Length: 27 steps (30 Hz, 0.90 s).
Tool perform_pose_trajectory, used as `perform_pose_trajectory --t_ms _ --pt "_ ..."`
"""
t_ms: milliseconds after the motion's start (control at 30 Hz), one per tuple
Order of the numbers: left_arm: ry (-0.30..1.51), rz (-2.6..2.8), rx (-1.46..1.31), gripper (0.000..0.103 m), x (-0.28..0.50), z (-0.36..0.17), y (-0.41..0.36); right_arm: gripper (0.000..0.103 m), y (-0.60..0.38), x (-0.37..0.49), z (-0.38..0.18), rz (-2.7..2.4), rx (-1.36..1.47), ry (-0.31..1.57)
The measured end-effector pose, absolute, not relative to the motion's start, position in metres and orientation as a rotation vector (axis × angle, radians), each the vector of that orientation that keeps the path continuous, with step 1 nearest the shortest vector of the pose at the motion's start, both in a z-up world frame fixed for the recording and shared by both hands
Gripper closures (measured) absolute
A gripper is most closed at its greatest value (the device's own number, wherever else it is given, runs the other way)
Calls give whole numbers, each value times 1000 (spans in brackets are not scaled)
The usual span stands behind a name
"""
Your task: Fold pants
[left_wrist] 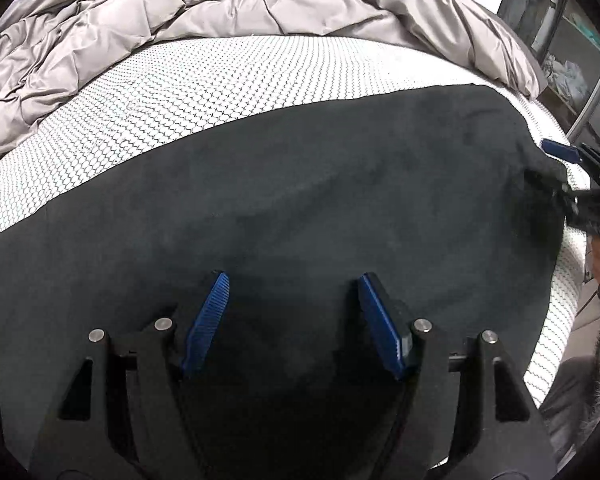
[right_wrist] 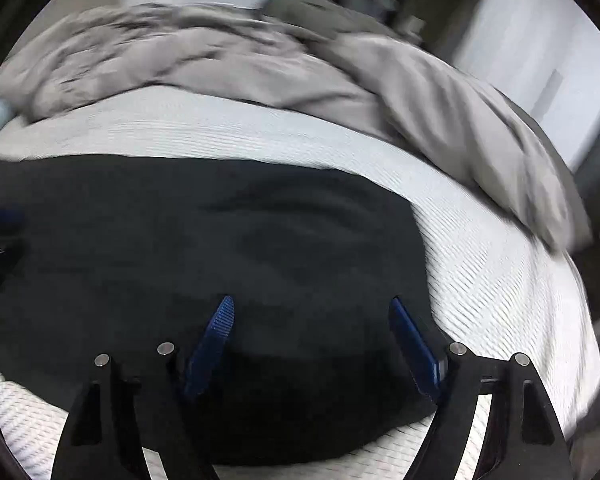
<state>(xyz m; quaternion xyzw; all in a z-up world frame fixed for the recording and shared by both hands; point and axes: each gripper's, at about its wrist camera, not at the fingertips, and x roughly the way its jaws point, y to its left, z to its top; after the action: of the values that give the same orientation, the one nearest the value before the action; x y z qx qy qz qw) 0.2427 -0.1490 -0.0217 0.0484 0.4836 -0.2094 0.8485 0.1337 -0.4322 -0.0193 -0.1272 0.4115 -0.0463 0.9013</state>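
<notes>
The pants (left_wrist: 300, 208) are spread flat on the mattress (left_wrist: 172, 92) — a broad, soft sheet of near-black cloth with a matte, slightly napped surface and only shallow ripples. In the right wrist view the same dark cloth (right_wrist: 228, 248) is seen ending in a rounded edge, with pale mattress (right_wrist: 500, 288) showing beyond it and along the near side. The mattress cover is white, quilted in a fine dark honeycomb pattern where the picture is sharp; in the right wrist view it is blurred into faint stripes.

The left gripper (left_wrist: 294, 280) is held above the dark cloth with its jaws spread, nothing between the ribbed blue pads (left_wrist: 206, 320). The right gripper (right_wrist: 310, 304) is likewise parted over the cloth near its rounded edge, its flat blue pads (right_wrist: 212, 344) clear of the fabric, nothing pinched. It also appears at the right margin of the left wrist view (left_wrist: 568, 168), at the far edge of the pants.

Behind the mattress a grey duvet (left_wrist: 180, 12) is heaped — smooth, slightly glossy fabric, quilted in puffy squares and deeply creased. A shelf unit (left_wrist: 560, 48) is seen at the far right.
</notes>
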Motion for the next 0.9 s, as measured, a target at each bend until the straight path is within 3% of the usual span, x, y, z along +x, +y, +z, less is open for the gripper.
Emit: perform_pose_trajectory --t_ms 200,267,300,433,733,867,900 --pt "1024 -457 98 38 245 -29 -137 22 -370 161 -57 63 -370 971" --pt "1029 -453 78 38 247 -30 -129 23 -396 159 -55 -15 -360 967" --pt "1032 -451 69 38 248 -30 -127 30 -411 156 -53 -79 -364 965" --pt "1032 -437 78 38 249 -30 -128 27 -487 145 -54 -303 -242 962" --pt "964 -341 93 38 264 -10 -120 32 -467 153 -3 -178 -106 802" --pt "1031 -318 50 38 281 -30 -102 56 -460 212 -33 -136 -133 915" --pt "1024 -337 34 38 280 -29 -97 57 -463 220 -44 -191 -178 938"
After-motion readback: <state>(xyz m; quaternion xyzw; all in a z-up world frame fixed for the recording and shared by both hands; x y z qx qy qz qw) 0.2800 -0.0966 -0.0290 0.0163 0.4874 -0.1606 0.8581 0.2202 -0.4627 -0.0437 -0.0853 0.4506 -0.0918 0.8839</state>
